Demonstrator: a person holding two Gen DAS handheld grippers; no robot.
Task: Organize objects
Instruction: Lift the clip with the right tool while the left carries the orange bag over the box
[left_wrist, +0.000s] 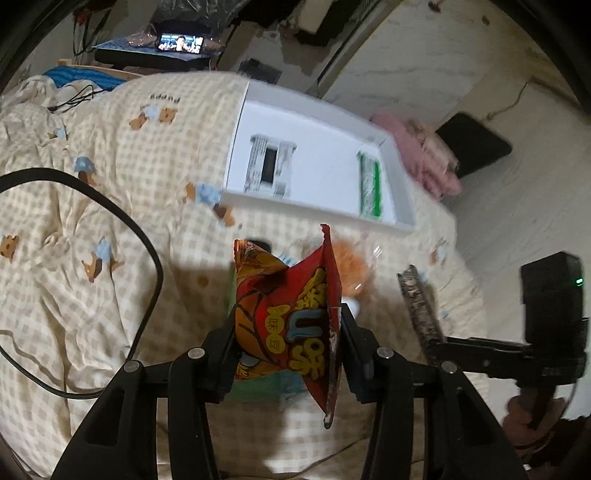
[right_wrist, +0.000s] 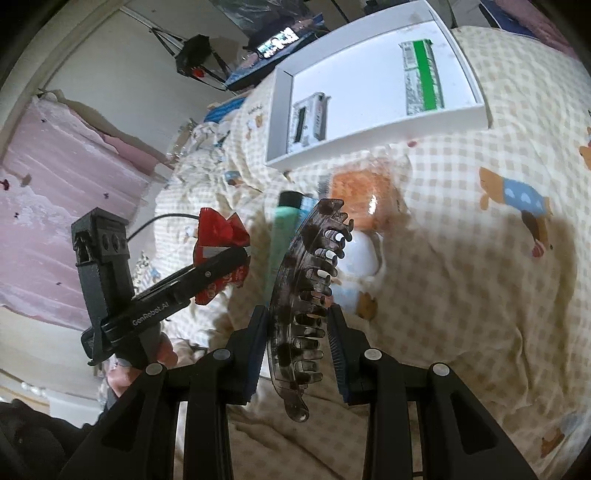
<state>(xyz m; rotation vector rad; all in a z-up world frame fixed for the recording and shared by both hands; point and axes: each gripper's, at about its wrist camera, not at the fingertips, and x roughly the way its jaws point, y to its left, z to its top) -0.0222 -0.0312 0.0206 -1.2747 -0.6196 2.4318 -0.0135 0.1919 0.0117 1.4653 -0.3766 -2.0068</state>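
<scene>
your left gripper (left_wrist: 286, 332) pinches the snack bag (left_wrist: 286, 325), your right gripper (right_wrist: 297, 343) clamps the hair claw (right_wrist: 306, 295). the white tray (left_wrist: 317, 218) lies ahead of both, beyond the bag's upright long axis, neither hand clearly nearer.

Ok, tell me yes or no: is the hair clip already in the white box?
No, the hair clip is clamped in the right gripper, short of the white box.

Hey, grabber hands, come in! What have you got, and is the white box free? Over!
Left gripper shut on red snack bag. Right gripper shut on dark hair claw. White box ahead, two packets inside, path open.
</scene>
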